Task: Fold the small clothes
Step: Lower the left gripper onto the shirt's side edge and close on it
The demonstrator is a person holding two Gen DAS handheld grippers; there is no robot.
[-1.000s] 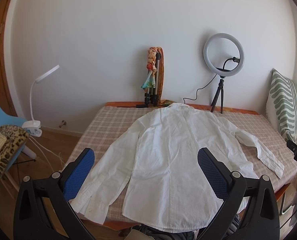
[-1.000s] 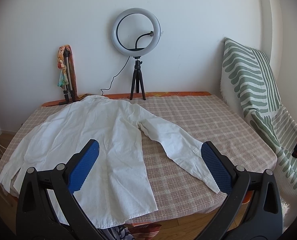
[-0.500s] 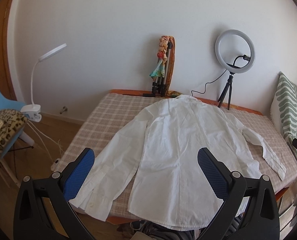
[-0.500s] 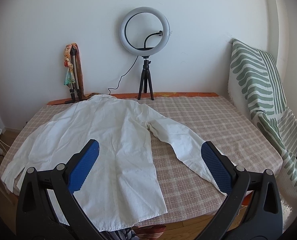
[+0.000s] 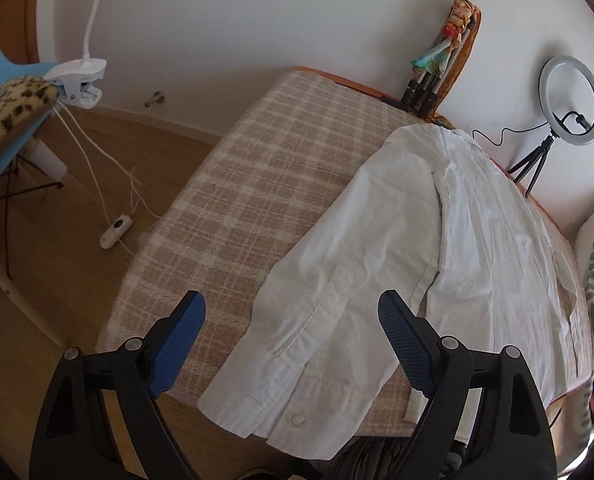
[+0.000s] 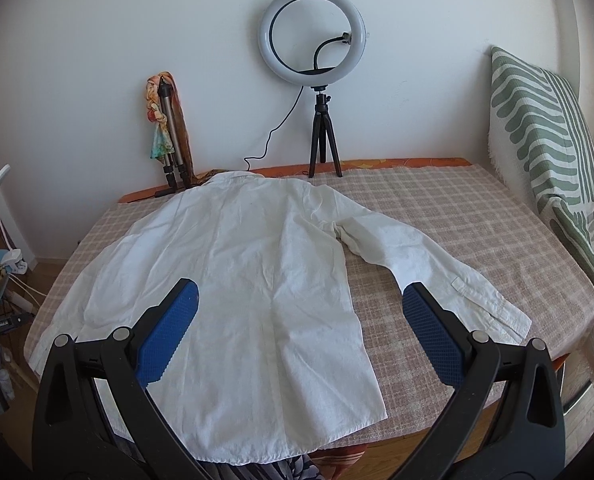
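Observation:
A white long-sleeved shirt [image 6: 249,272] lies flat, back up, on a table with a checked cloth [image 6: 477,216]. Both sleeves are spread out. In the left wrist view the shirt [image 5: 477,240] fills the right side, and its left sleeve cuff [image 5: 293,396] hangs at the table's near edge. My left gripper [image 5: 293,320] is open and empty, hovering just above that cuff. My right gripper [image 6: 297,312] is open and empty, above the shirt's lower hem, with the right sleeve [image 6: 449,284] beside its right finger.
A ring light on a tripod [image 6: 313,52] and a folded tripod wrapped in a scarf [image 6: 167,128] stand at the table's far edge. A green striped cushion [image 6: 545,132] leans at the right. A clip lamp [image 5: 77,76], a chair and cables stand on the floor at the left.
My left gripper has swung left and down toward the left sleeve cuff, which now lies between its fingers. My right gripper has moved slightly closer over the shirt's hem. The shirt has not moved.

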